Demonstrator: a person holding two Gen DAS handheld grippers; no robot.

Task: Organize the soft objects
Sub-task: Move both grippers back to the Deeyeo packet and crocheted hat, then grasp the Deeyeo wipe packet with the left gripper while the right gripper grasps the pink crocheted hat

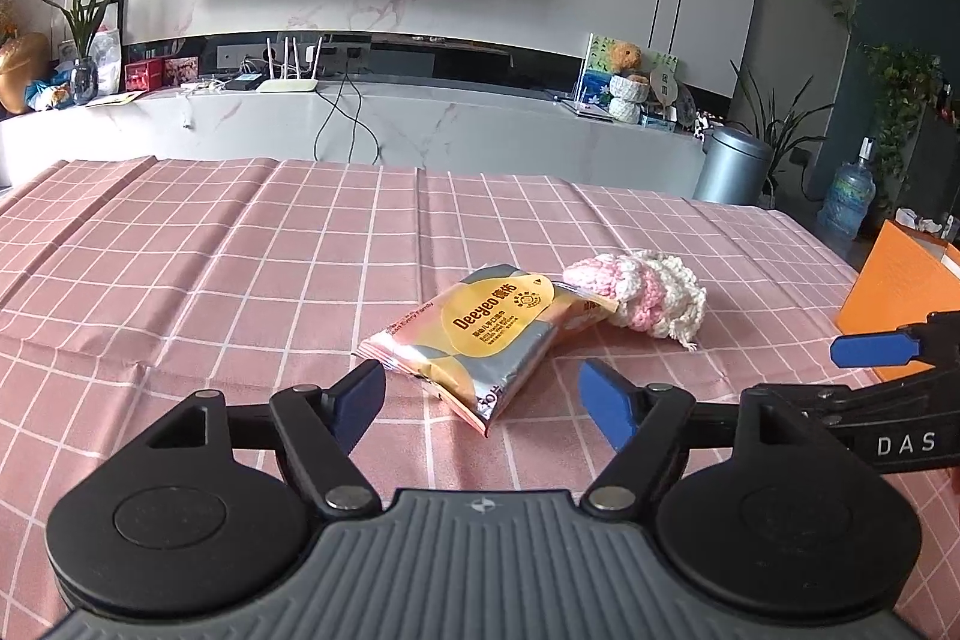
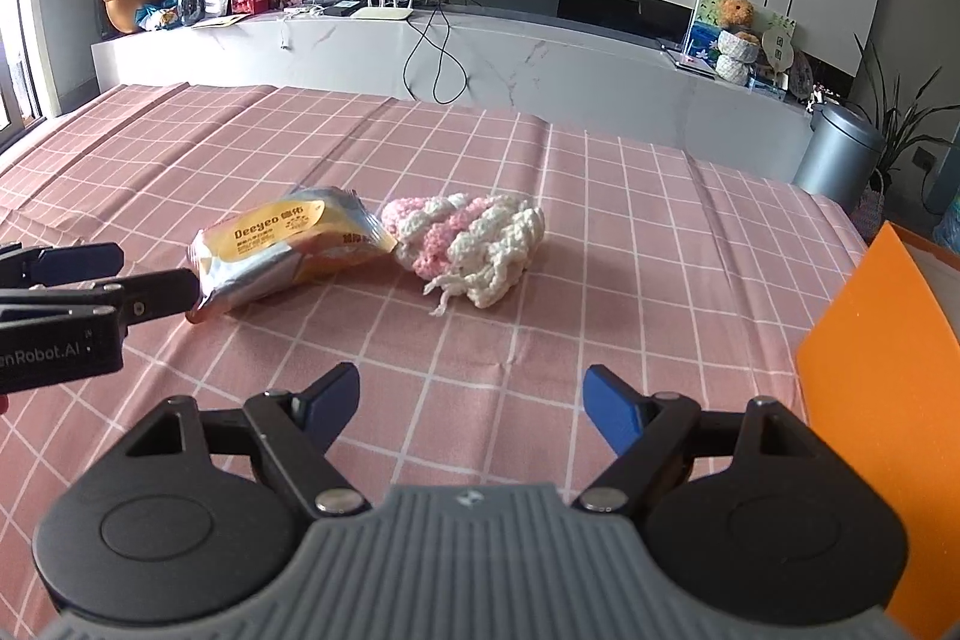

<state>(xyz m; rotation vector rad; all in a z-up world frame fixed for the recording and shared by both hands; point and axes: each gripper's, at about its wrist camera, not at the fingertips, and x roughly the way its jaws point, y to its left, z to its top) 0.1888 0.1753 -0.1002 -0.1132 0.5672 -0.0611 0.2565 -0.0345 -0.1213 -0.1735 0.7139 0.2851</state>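
A yellow and silver "Deeyeo" wipes packet (image 1: pixel 480 334) lies on the pink checked tablecloth (image 1: pixel 210 268). A pink and white crocheted piece (image 1: pixel 645 301) lies against its far right end. My left gripper (image 1: pixel 483 400) is open, just short of the packet's near corner, fingers either side of it. My right gripper (image 2: pixel 471 403) is open and empty, some way in front of the crocheted piece (image 2: pixel 474 244). The packet (image 2: pixel 288 247) and the left gripper's fingers (image 2: pixel 150 295) show at the left of the right wrist view.
An orange box (image 2: pixel 876 370) stands at the table's right edge, close to the right gripper; it also shows in the left wrist view (image 1: pixel 900 298). Beyond the table are a white TV bench (image 1: pixel 360 118), a grey bin (image 1: pixel 732 166) and plants.
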